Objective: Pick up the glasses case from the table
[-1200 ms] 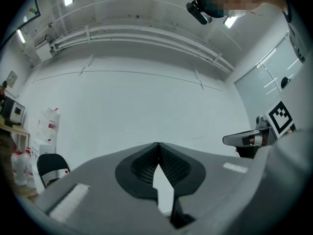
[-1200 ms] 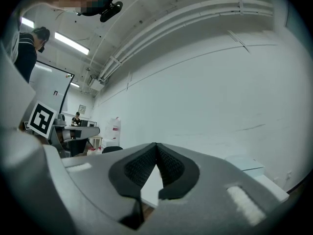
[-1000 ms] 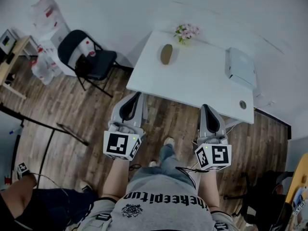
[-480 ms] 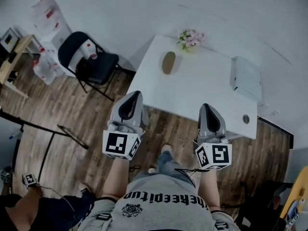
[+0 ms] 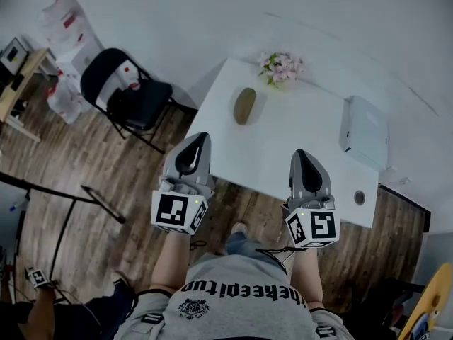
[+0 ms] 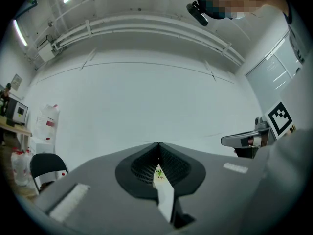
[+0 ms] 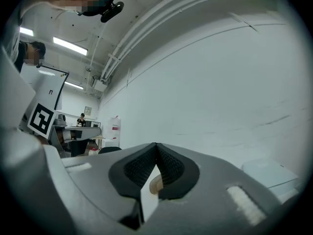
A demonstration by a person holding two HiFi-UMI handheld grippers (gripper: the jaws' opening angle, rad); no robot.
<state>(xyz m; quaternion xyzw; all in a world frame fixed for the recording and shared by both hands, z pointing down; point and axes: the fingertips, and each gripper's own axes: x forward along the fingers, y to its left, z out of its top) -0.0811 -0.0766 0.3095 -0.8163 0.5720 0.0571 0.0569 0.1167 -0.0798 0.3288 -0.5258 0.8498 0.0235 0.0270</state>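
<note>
The glasses case [image 5: 245, 105] is a tan oval that lies on the white table [image 5: 283, 144], toward its far left part. Both grippers are held side by side over the table's near edge, pointing at it. My left gripper [image 5: 196, 139] is shut and holds nothing; the case lies beyond its tips and a little to the right. My right gripper [image 5: 303, 155] is also shut and empty. In the right gripper view a bit of the tan case [image 7: 155, 182] shows through the hollow under the closed tips [image 7: 156, 145]. In the left gripper view the tips [image 6: 158, 144] meet too.
A bunch of pink flowers [image 5: 281, 67] stands at the table's far edge. A white box [image 5: 366, 132] lies on its right end, with a small round object [image 5: 359, 198] near the front right corner. A black folding chair [image 5: 120, 83] stands left of the table.
The table has come closer in the head view. Both gripper tips now reach over its near edge, where before they hung over the wooden floor. Both stay shut.
</note>
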